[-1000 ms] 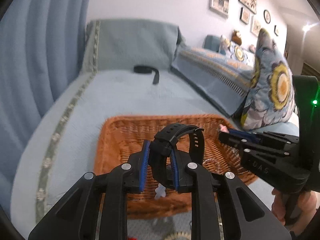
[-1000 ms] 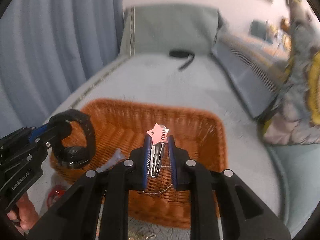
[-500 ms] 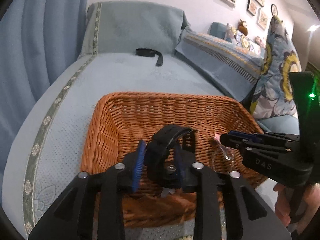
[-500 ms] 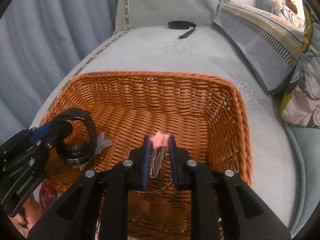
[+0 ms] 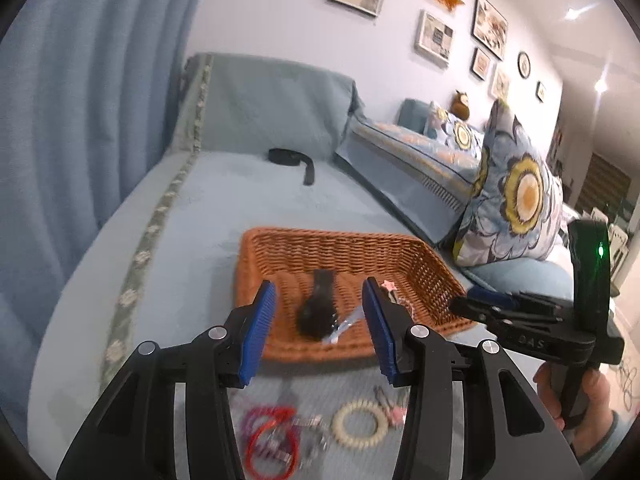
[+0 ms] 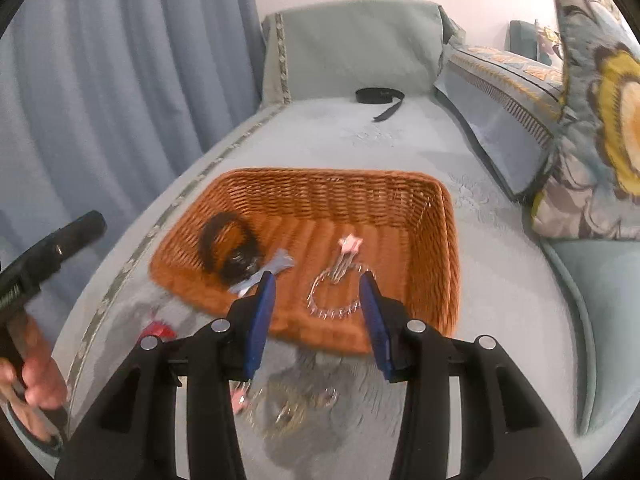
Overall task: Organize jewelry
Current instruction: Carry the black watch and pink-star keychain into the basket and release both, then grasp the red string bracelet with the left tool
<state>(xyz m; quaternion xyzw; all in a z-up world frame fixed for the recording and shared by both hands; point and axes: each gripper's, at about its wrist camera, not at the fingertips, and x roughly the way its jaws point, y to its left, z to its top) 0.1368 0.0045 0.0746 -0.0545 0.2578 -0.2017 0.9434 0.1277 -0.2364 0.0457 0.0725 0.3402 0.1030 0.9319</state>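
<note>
With both sets of jaws spread wide and empty, the left gripper (image 5: 320, 326) and right gripper (image 6: 318, 314) hang over the near rim of the wicker basket (image 6: 436, 200). At centre frame the black watch (image 6: 230, 248), star hair clip (image 6: 349, 245) and chain bracelet (image 6: 338, 292) lie inside. Judging by this, the step is fetching more: the red bangles (image 5: 272, 442) and cream beaded bracelet (image 5: 362, 424), bottom centre, call for a downward reach.

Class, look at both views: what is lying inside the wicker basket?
Inside the wicker basket lie a black watch, a pale blue clip, a pink star hair clip and a silvery bracelet. The open right tongs cover the basket's near edge.
</note>
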